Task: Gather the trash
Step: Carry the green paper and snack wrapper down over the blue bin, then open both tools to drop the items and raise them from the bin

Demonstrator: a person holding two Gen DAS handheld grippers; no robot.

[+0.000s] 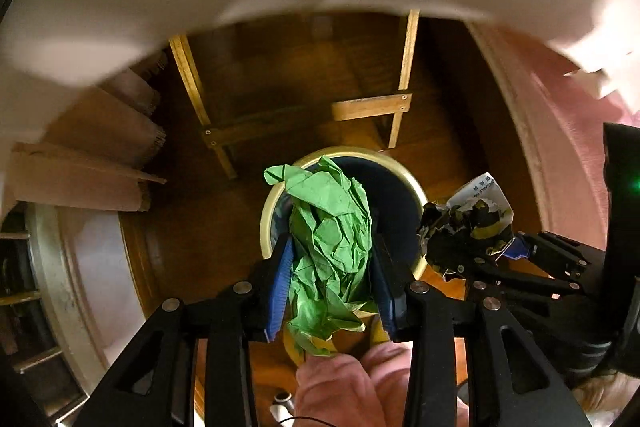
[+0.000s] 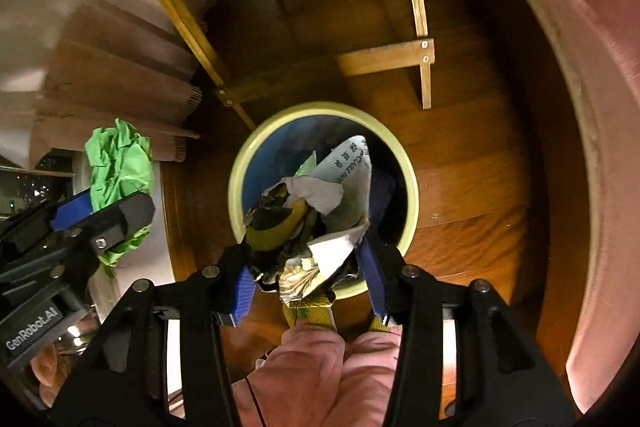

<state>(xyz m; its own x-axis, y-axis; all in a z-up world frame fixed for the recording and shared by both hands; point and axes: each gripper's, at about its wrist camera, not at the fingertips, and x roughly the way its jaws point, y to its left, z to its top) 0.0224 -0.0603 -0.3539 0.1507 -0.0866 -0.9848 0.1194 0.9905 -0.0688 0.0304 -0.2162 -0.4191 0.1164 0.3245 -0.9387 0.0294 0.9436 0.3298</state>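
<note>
Above the yellow-rimmed bin [image 2: 408,163], left tongs [image 1: 332,267] pinch crumpled green paper [image 1: 330,227], right tongs [image 2: 308,267] pinch a torn printed wrapper [image 2: 316,203].

Dark wood floor [image 2: 460,163], pale wooden chair frame [image 2: 424,67], cardboard sheets [image 2: 120,75] stacked left, warm light.

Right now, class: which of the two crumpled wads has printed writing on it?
The white and black wad in the right gripper; the left gripper's wad is plain green.

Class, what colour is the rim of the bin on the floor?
Pale yellow; the bin rim shows best in the right wrist view.
</note>
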